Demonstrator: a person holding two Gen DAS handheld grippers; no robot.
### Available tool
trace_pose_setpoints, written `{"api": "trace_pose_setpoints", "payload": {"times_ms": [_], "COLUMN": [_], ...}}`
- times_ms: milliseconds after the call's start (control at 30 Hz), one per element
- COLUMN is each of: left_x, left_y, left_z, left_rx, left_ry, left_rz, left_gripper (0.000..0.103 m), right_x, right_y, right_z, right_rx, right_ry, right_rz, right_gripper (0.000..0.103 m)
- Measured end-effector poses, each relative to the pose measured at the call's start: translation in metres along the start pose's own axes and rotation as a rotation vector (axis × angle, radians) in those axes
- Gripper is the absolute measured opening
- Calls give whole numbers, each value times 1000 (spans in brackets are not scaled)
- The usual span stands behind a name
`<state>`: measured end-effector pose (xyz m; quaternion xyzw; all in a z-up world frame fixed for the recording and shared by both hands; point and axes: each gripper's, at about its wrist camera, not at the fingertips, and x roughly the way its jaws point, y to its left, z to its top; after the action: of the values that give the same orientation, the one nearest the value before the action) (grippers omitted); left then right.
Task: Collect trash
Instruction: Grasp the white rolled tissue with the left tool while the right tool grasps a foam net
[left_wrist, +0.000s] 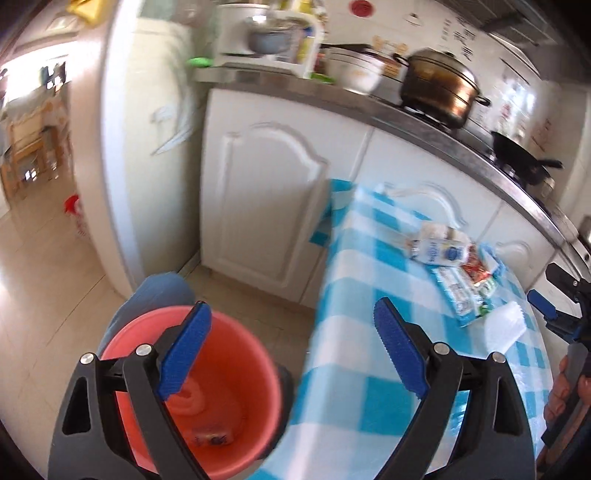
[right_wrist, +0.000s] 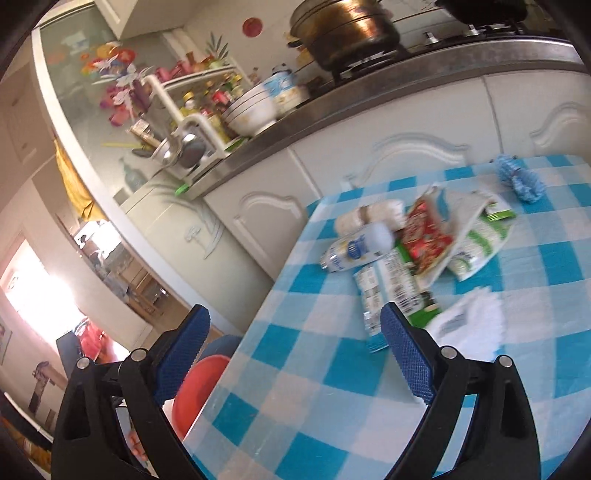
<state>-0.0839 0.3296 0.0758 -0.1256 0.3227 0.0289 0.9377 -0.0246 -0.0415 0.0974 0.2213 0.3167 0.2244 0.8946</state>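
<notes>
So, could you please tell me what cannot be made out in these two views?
- Left wrist: contents of the red plastic bucket, partly covered by the open left gripper and blurred.
- Right wrist: print on the crumpled food wrappers, motion-blurred.
- Right wrist: the bucket, mostly hidden behind the blue-checked tablecloth and the open right gripper.

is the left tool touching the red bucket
Apart. In the left wrist view the left tool is open and empty above the red bucket, whose rim and inside lie well below the fingers, beside the checked table.

Print on the wrappers (right_wrist: 391, 284) is too blurred to read.
</notes>
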Motion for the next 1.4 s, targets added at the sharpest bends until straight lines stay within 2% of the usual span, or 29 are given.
{"api": "trace_pose_setpoints", "payload": {"times_ms": [133,200,267,367,433,500,533,667,733,900,1000,1400], "left_x": [16,31,48,71,92,110,121,170,199,252,262,209], "left_y": [-49,-75,-97,-127,-149,-164,-172,-188,-191,-188,-189,-211], "left_z": [19,30,38,53,68,83,93,118,122,115,100,38], "left_rx": [90,118,114,105,113,97,80,-11,-44,-119,-139,-81], "left_ry": [-3,34,81,110,157,170,173,183,209,296,334,277], "left_rz": [-39,-93,-140,-203,-247,-275,-279,-210,-132,-104,-105,-202], "left_gripper": [90,90,90,90,90,90,90,90,90,90,90,90], "right_x": [-33,-46,-56,-60,-59,-56,-54,-51,-52,-54,-52,-56], "right_y": [-55,-73,-93,-115,-126,-134,-137,-143,-142,-142,-146,-143], "right_z": [20,25,27,27,24,22,20,17,16,14,12,5], "right_rx": [93,124,166,203,218,232,238,243,228,186,194,178], "right_ry": [-64,-101,-128,-141,-136,-124,-118,-108,-108,-110,-93,-75], "right_rz": [-77,-98,-100,-113,-113,-103,-96,-80,-79,-94,-84,-62], "right_gripper": [93,93,93,93,93,93,93,93,93,93,93,93]}}
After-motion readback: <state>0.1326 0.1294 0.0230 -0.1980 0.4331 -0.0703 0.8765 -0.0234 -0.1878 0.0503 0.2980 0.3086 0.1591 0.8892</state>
